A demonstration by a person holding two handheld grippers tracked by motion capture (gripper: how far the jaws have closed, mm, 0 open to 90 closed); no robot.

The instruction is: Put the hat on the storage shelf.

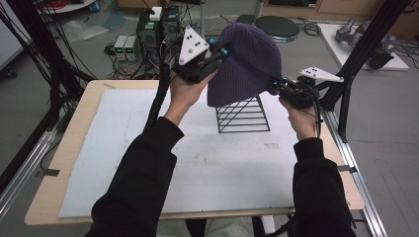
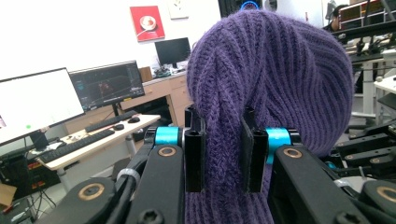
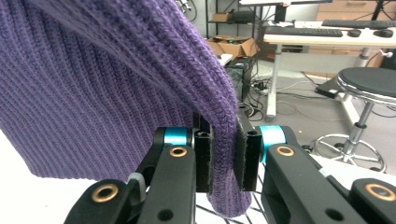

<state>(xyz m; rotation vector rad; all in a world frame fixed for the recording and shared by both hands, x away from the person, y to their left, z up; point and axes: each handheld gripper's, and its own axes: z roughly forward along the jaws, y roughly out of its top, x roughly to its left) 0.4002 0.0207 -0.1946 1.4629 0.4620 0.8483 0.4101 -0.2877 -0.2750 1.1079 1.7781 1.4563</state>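
Note:
A purple knitted beanie (image 1: pixel 247 64) hangs in the air above a black wire rack (image 1: pixel 243 114) on the table. My left gripper (image 1: pixel 221 53) is shut on the hat's upper left side; in the left gripper view its jaws pinch a fold of the beanie (image 2: pixel 261 84). My right gripper (image 1: pixel 277 87) is shut on the hat's lower right rim; in the right gripper view the jaws squeeze the rolled edge of the beanie (image 3: pixel 116 74). The hat's hem hangs over the top of the rack.
A white mat (image 1: pixel 148 163) covers the wooden table (image 1: pixel 74 128). A black frame post (image 1: pixel 365 49) rises at the right edge. Power boxes (image 1: pixel 126 47) and cables lie on the floor behind the table, and a round stool (image 1: pixel 276 25) stands beyond.

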